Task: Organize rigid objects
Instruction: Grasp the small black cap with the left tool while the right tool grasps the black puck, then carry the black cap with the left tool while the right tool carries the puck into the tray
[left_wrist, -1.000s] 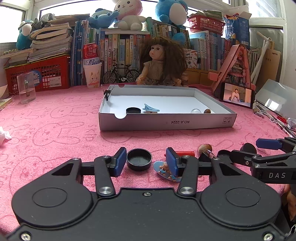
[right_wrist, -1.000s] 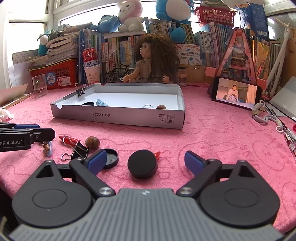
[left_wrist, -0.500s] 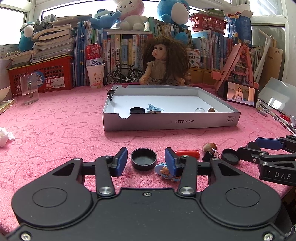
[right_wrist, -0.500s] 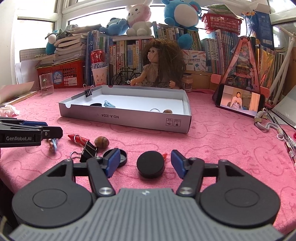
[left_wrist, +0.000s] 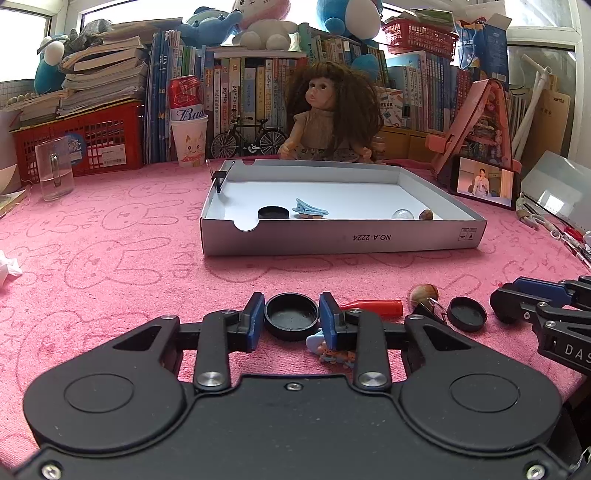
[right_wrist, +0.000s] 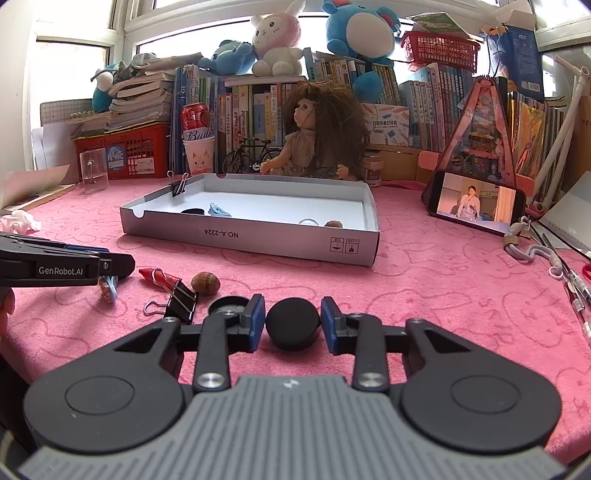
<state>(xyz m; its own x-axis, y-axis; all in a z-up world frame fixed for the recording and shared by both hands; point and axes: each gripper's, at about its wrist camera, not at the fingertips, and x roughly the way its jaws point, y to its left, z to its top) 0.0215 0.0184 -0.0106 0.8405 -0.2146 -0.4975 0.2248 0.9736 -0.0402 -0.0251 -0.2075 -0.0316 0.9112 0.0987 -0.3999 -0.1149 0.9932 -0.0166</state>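
Progress check: white cardboard tray (left_wrist: 343, 240) is already holding a black cap (left_wrist: 273, 212), a blue hair clip (left_wrist: 309, 209), a clear marble (left_wrist: 402, 214) and a nut (left_wrist: 425, 214), with a binder clip (left_wrist: 218, 177) sitting on its far-left wall. Still lying on the pink cloth (left_wrist: 110, 266) in front of the tray: red cap-like piece (left_wrist: 371, 305), acorn-like nut (right_wrist: 205, 282), second binder clip (right_wrist: 177, 300), small cartoon clip (left_wrist: 330, 349), plus three black caps. So I'm judging it under halfway.

Left gripper (left_wrist: 291, 317) is pinching an upturned black cap (left_wrist: 291, 315), pads pressing both sides, cap sitting on the cloth. Right gripper (right_wrist: 293, 325) is closing around a black cap lying dome-up (right_wrist: 292, 326); left pad is touching, right pad is showing a thin gap, so no firm grip yet. Third cap (right_wrist: 227, 306) is lying just behind its left finger.

Versus earlier frames: both sets of jaws have just been closing, each with its cap between them; left from a loose straddle to contact, right from wide spread to nearly touching. Nothing else is shifting.
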